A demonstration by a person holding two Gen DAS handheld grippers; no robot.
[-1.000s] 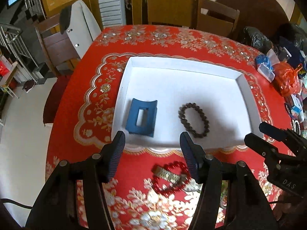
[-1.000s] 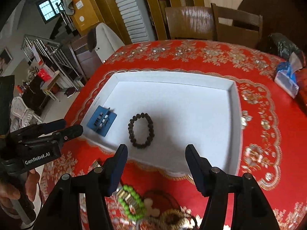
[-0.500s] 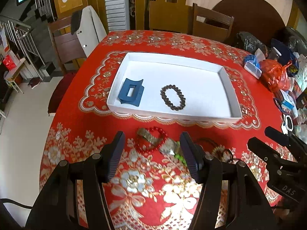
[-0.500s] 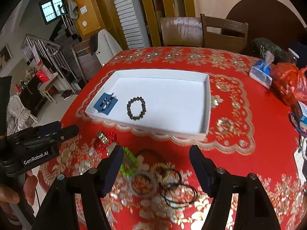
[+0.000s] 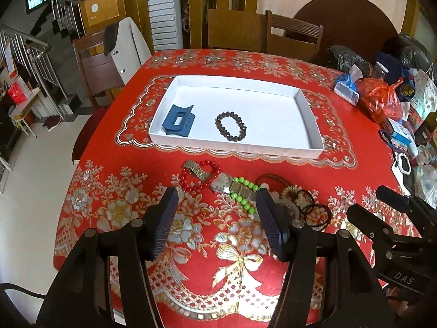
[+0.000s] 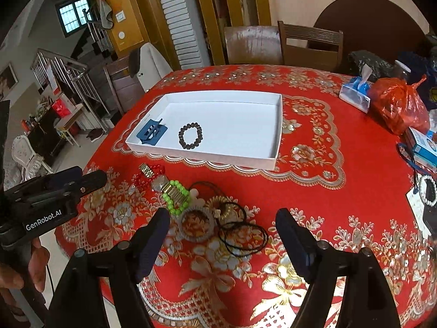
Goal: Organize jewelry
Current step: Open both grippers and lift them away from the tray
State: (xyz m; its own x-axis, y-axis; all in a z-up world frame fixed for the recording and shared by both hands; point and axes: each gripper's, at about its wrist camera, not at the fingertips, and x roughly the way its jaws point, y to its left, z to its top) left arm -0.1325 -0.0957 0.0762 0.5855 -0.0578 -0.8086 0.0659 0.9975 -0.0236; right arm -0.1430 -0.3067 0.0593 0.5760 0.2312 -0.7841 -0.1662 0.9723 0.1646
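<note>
Right wrist view: the loose jewelry pile (image 6: 196,207) lies on the red tablecloth (image 6: 314,191) between the white tray's (image 6: 277,136) near wall and the table's near edge. Tray holds a dark bead bracelet (image 6: 190,135) and blue clip (image 6: 150,134). Right gripper (image 6: 222,235) has just been opening, empty; left gripper (image 5: 217,216) gapes empty. Next, probably a descent onto one piece. Chairs and stairs stand behind.

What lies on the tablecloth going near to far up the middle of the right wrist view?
Black cords, then the near wall of the white tray, dark bead bracelet inside it, then the wooden chairs behind the table.
</note>
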